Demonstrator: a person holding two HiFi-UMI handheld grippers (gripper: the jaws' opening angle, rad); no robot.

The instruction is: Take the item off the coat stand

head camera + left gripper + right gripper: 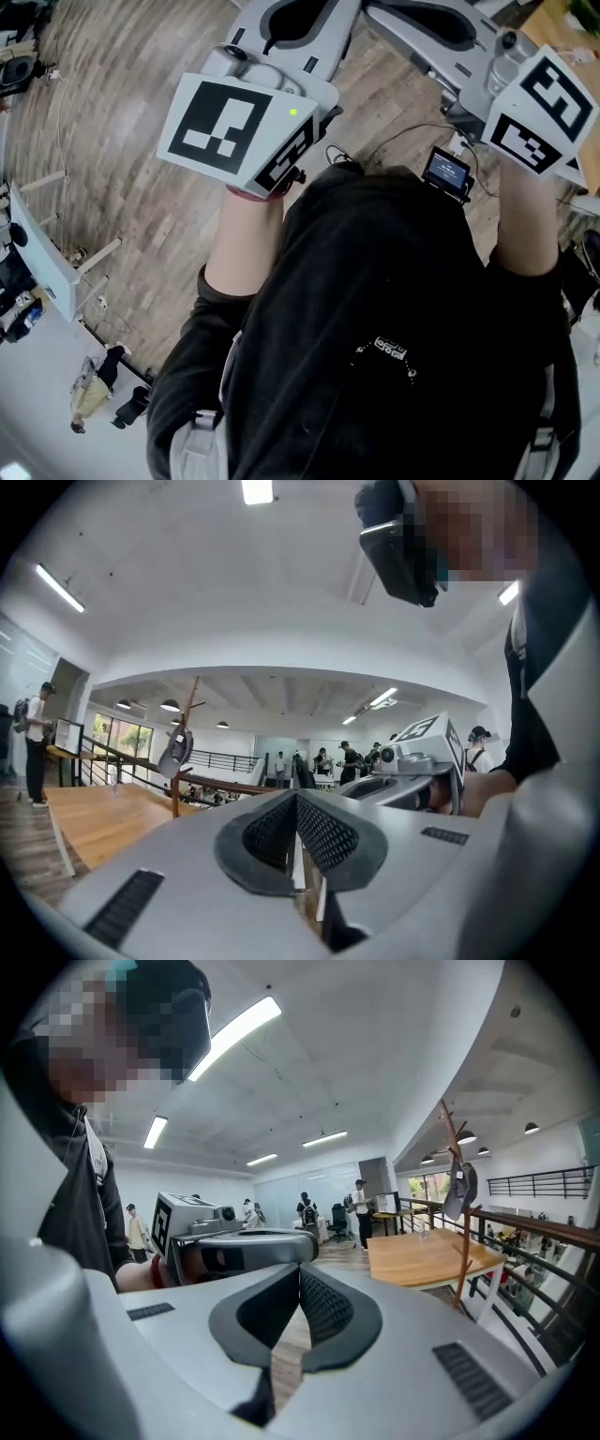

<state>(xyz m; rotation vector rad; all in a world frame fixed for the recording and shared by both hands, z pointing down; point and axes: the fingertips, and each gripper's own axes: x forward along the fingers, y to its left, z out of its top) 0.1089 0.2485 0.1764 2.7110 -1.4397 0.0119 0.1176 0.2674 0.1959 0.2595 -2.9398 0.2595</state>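
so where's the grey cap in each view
Head view: not in it.
Left gripper view: grey cap left of centre, hanging on the coat stand.
Right gripper view: grey cap upper right, on the same stand.
Shared landmark: the wooden coat stand.

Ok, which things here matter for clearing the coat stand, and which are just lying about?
For the job: coat stand; cap hanging on it; left hand-held gripper and right hand-held gripper, both shut, empty.
Just about: table; people behind.
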